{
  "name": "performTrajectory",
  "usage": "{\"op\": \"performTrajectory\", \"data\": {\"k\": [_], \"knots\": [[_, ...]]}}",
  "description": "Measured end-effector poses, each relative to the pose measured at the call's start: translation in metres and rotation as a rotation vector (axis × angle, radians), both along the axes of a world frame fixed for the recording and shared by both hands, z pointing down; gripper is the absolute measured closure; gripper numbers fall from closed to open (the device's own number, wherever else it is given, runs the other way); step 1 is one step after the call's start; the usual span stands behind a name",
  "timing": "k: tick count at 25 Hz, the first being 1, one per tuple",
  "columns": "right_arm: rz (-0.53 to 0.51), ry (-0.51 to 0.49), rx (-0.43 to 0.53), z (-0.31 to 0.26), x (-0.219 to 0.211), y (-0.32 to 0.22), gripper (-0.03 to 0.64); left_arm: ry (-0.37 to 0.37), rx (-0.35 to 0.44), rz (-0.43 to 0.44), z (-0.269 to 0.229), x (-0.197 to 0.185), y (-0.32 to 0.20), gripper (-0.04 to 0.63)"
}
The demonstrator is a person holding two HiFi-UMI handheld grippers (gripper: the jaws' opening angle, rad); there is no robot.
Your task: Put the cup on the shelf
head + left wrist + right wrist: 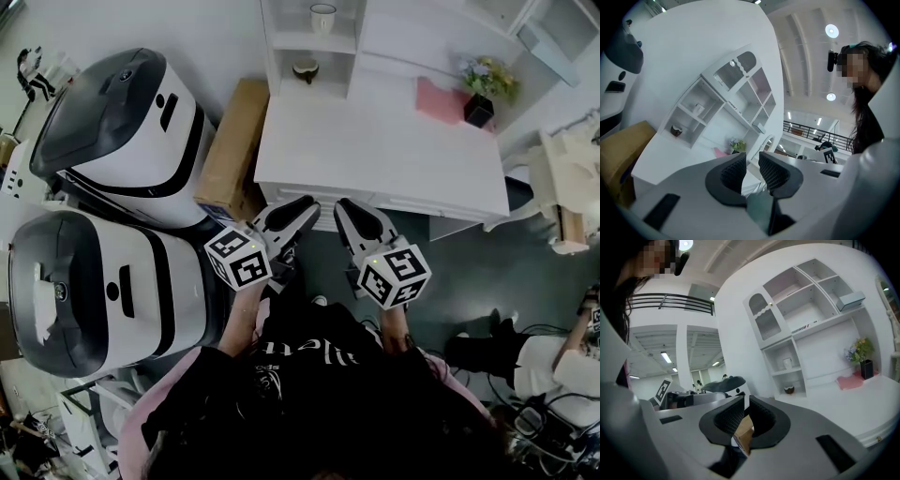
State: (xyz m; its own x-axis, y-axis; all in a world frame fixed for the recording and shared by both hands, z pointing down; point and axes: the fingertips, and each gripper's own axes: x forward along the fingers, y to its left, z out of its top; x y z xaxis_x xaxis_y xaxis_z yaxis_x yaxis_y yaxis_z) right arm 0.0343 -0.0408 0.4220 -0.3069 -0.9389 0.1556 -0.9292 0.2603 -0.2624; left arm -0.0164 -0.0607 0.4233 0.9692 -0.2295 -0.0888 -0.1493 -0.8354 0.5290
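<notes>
Head view: left gripper (298,208) and right gripper (352,211) hover just off the white desk (375,150) front edge, both pinched shut, empty. At the desk's back, the cup (322,17) sits in the shelf (278,42).

A white desk (375,159) stands against a white wall (693,47), with a white shelf unit (291,42) at its far left. Just left sits a cardboard box (234,150), then two large white-and-black machines (122,122). The floor (459,281) is dark grey. Round ceiling lights (831,31) glow overhead.
</notes>
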Motion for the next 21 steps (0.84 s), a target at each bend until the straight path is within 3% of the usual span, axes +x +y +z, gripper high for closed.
{"op": "performTrajectory", "data": {"k": [21], "knots": [[0.024,-0.005,0.004,-0.002,0.024,0.004,0.551,-0.029,0.014,0.038,-0.002,0.025,0.005,0.499]]}}
